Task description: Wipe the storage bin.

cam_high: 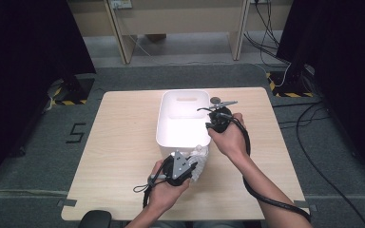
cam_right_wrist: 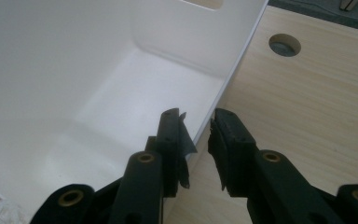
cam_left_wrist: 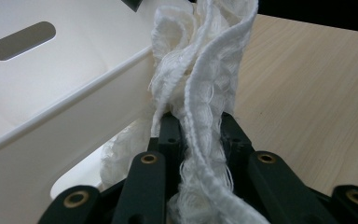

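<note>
A white plastic bin (cam_high: 183, 93) stands in the middle of the wooden table (cam_high: 123, 142). A frayed white cloth (cam_high: 200, 156) hangs bunched at the bin's near right corner, outside its wall. My left gripper (cam_high: 195, 165) is shut on it; in the left gripper view the cloth (cam_left_wrist: 205, 70) rises from between the jaws of the left gripper (cam_left_wrist: 198, 123), beside the bin (cam_left_wrist: 51, 116). My right gripper (cam_high: 210, 125) straddles the bin's right wall. In the right gripper view one jaw of the right gripper (cam_right_wrist: 198, 123) is inside the bin (cam_right_wrist: 74, 70), the other outside, closed on the rim.
A round cable hole (cam_high: 216, 99) sits in the table just right of the bin's far corner, also in the right gripper view as the hole (cam_right_wrist: 284, 44). Bare wood lies left and right of the bin. Cables trail over the floor beyond the table's right side.
</note>
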